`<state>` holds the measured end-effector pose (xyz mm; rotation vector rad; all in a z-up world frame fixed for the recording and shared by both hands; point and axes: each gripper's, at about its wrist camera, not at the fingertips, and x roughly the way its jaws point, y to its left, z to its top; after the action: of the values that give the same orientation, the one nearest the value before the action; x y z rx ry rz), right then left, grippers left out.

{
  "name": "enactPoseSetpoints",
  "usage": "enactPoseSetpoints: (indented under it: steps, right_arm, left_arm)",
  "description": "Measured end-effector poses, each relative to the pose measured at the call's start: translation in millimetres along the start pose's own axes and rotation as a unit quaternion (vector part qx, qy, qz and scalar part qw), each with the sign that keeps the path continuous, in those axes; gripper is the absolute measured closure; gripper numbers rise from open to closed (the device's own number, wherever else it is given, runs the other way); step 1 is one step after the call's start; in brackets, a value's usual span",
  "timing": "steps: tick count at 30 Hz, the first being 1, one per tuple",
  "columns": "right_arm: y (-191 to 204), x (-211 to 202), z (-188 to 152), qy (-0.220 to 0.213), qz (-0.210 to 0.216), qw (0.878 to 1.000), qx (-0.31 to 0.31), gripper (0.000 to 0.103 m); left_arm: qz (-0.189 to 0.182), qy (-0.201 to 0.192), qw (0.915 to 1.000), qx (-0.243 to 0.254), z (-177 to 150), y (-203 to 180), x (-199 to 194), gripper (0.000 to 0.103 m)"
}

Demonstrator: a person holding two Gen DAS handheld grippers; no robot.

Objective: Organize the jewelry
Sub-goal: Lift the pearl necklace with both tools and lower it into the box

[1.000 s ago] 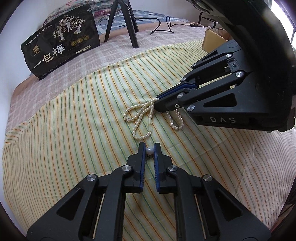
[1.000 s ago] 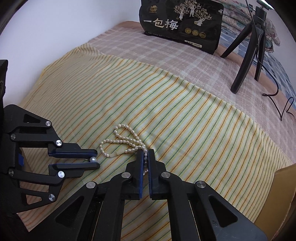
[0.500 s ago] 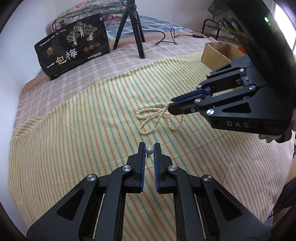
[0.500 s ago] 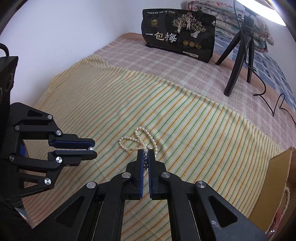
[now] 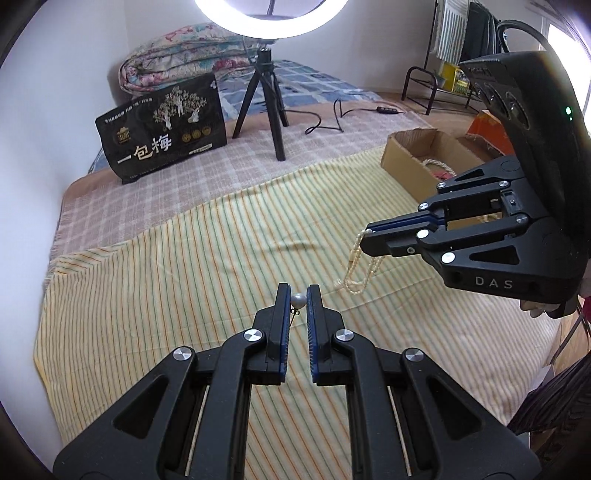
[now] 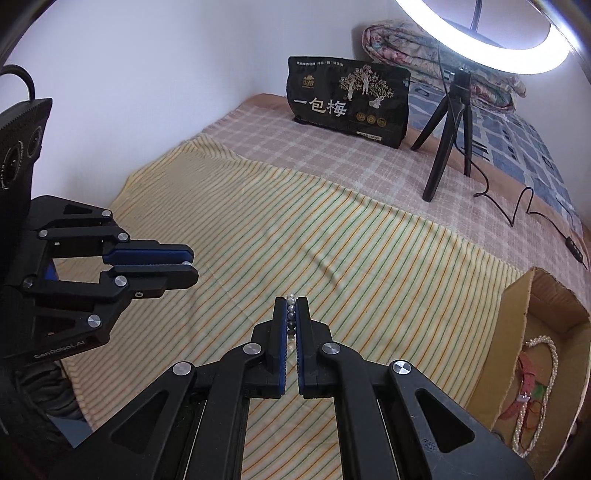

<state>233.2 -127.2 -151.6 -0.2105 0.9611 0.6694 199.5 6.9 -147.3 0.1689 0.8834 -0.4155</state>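
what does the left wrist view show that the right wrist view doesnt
Only the left wrist view: the round pearl pinched in the left gripper, the necklace dangling off the right gripper, and a clothes rack.

Only the right wrist view: the necklace beads pressed between the right gripper's fingers, and the jewelry lying in the box.

Both: striped cloth, black bag, tripod, ring light, box.

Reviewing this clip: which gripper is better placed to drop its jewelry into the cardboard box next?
Right. The right gripper, shut on the pearl necklace, hangs just in front of the cardboard box. The left gripper, pinching a single pearl, sits farther away over the striped cloth.
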Motion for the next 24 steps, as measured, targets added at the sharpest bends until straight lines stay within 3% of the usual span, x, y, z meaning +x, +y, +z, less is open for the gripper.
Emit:
enactPoseSetpoints:
  steps: [10,24]
  right_arm:
    - [0,-64,-16,-0.029,-0.019,0.999,0.014,0.100]
    - [-48,-145,-56,-0.067,-0.064,0.994,0.065,0.100]
  left_arm:
    - [-0.017,-0.020,0.9994,0.021,4,-39,-31,0.096]
    - [-0.063,-0.037,0.9957,0.058,24,-113,-33,0.096]
